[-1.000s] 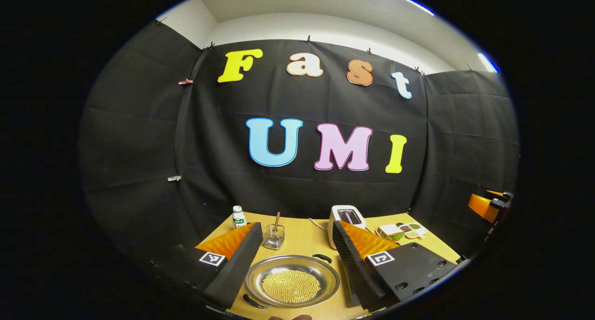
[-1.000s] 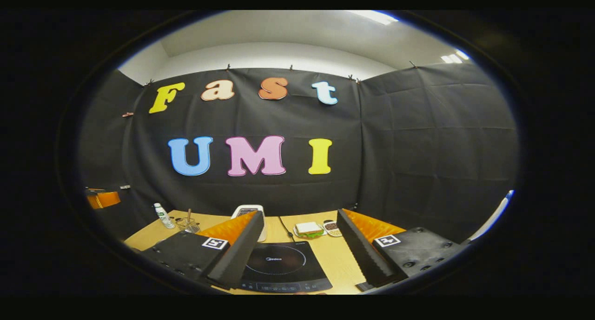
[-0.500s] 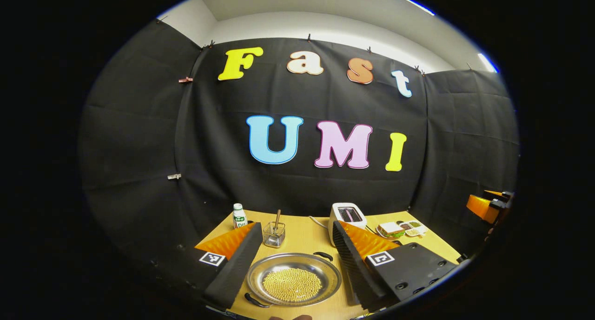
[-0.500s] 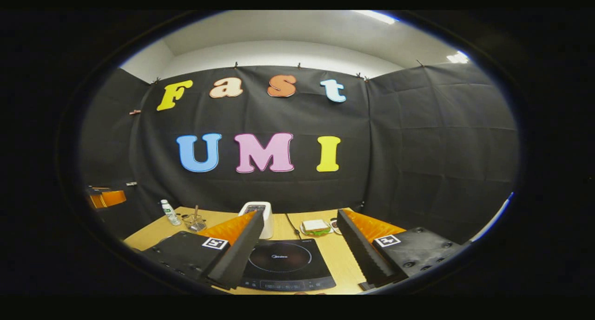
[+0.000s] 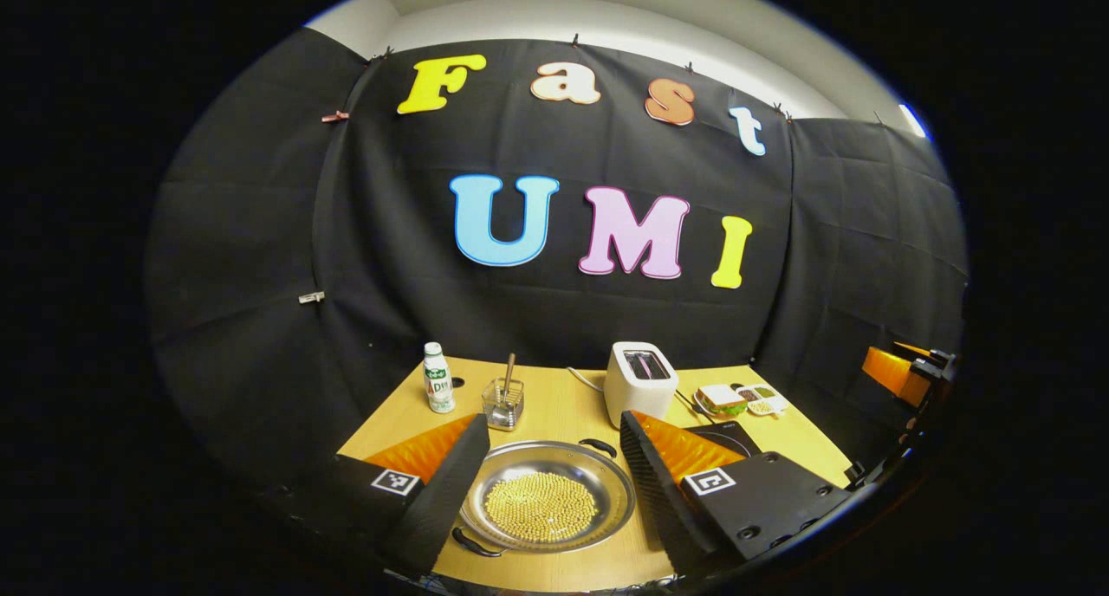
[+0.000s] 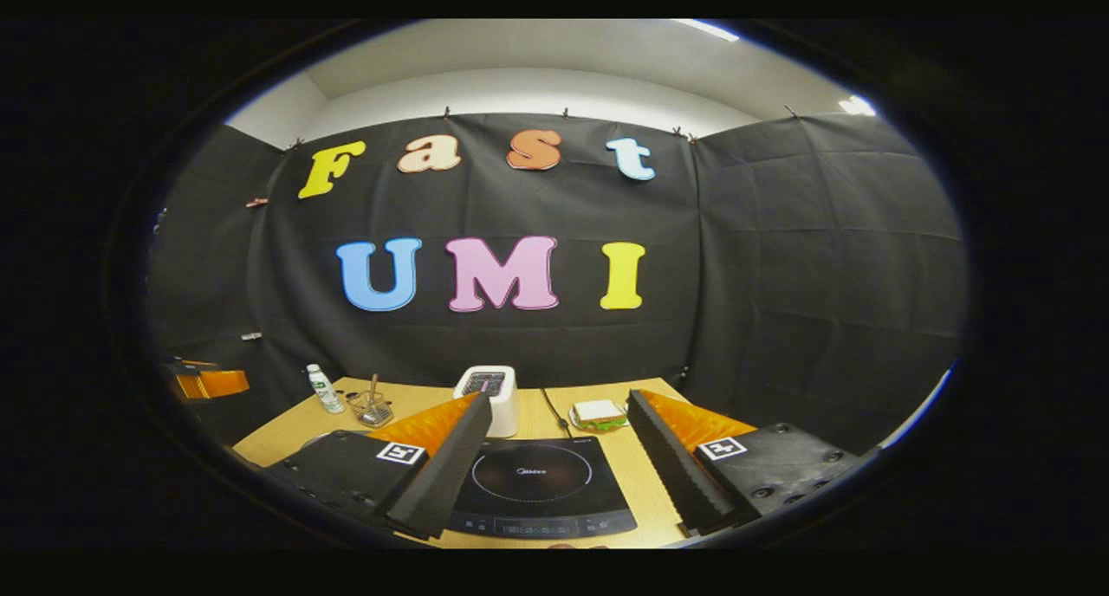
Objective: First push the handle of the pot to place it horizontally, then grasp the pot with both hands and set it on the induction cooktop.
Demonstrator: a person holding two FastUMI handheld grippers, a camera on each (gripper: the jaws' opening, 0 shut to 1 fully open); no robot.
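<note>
A shallow steel pot (image 5: 546, 496) holding yellow beans sits on the wooden table (image 5: 563, 405). Its two black handles lie on a diagonal, one at the far right (image 5: 598, 446) and one at the near left (image 5: 475, 544). My left gripper (image 5: 553, 419) hovers over the pot, open, with a finger on each side and touching nothing. The black induction cooktop (image 6: 537, 483) lies flat below my right gripper (image 6: 558, 397), which is open too and holds nothing. A corner of the cooktop (image 5: 728, 436) shows to the right of the pot.
A white toaster (image 5: 639, 381) stands behind the pot, with a small bottle (image 5: 438, 389) and a glass utensil holder (image 5: 504, 401) at the back left. A sandwich plate (image 5: 721, 398) sits at the back right. The toaster's cable (image 6: 554, 414) runs behind the cooktop.
Both views have tipped downward, so more of the table shows. The pot sits fuller between my left fingers and the cooktop more centred between my right ones. Nothing on the table has moved.
</note>
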